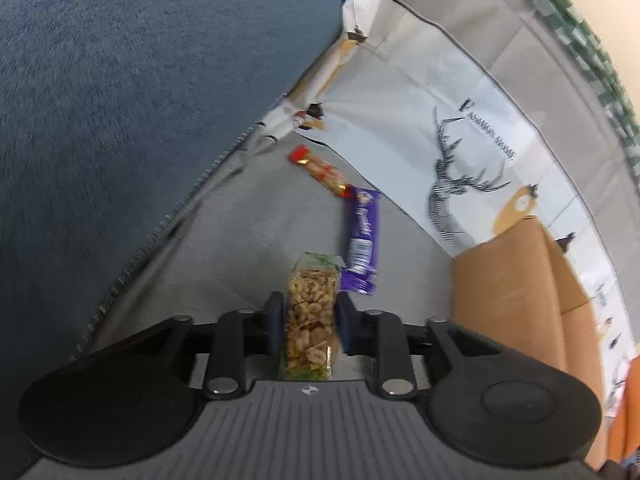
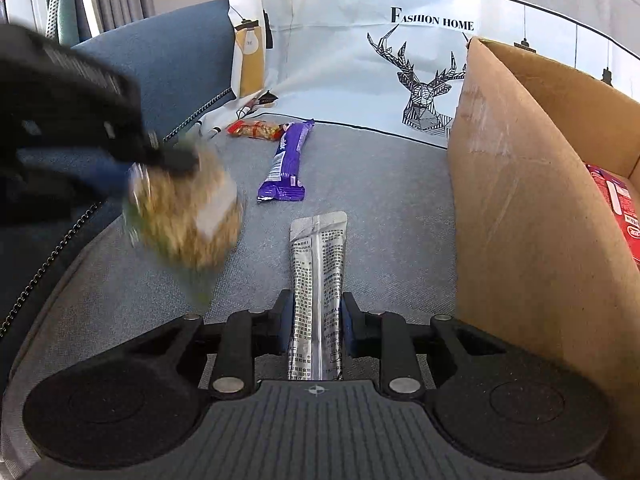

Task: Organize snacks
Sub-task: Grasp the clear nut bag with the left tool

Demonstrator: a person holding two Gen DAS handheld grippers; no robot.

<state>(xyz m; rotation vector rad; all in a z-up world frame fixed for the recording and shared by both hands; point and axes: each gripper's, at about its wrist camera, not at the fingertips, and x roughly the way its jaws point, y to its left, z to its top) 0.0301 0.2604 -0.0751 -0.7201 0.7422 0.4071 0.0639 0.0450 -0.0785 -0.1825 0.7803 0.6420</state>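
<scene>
The left tool [image 1: 310, 318] was clamped on a clear bag of nuts [image 1: 310, 312], with a finger pressing each side of the bag. In the right wrist view this same tool and bag appeared at about 9 o'clock, lifted above the gray cushion [image 2: 380, 184] and strongly blurred, so its details could not be read there.

The right tool [image 2: 316, 320] was clamped on a silver sachet [image 2: 318, 288] with small printed text. The sachet pointed toward 12 o'clock from between the fingers; I could not tell if its far end touched the cushion.

Two snacks lay on the cushion. A purple bar [image 2: 286, 164] lay at about 11 o'clock from the silver sachet, well apart from it. A red and yellow bar [image 2: 254, 129] lay farther, near the back, and its end was just beside the top end of the purple bar. In the left wrist view the purple bar [image 1: 362, 236] was at 1 o'clock from the nut bag and very near to it, and the red and yellow bar [image 1: 320, 172] was beyond it at 12 o'clock.

A cardboard box [image 2: 516, 216] stood at 3 o'clock of the right tool, its tall wall close beside the tool. A red package [image 2: 618, 212] was visible inside it. A white cloth with a deer drawing [image 2: 424, 96] stood behind everything. Dark blue fabric [image 1: 140, 100] filled the 9 to 11 o'clock side of the left wrist view.
</scene>
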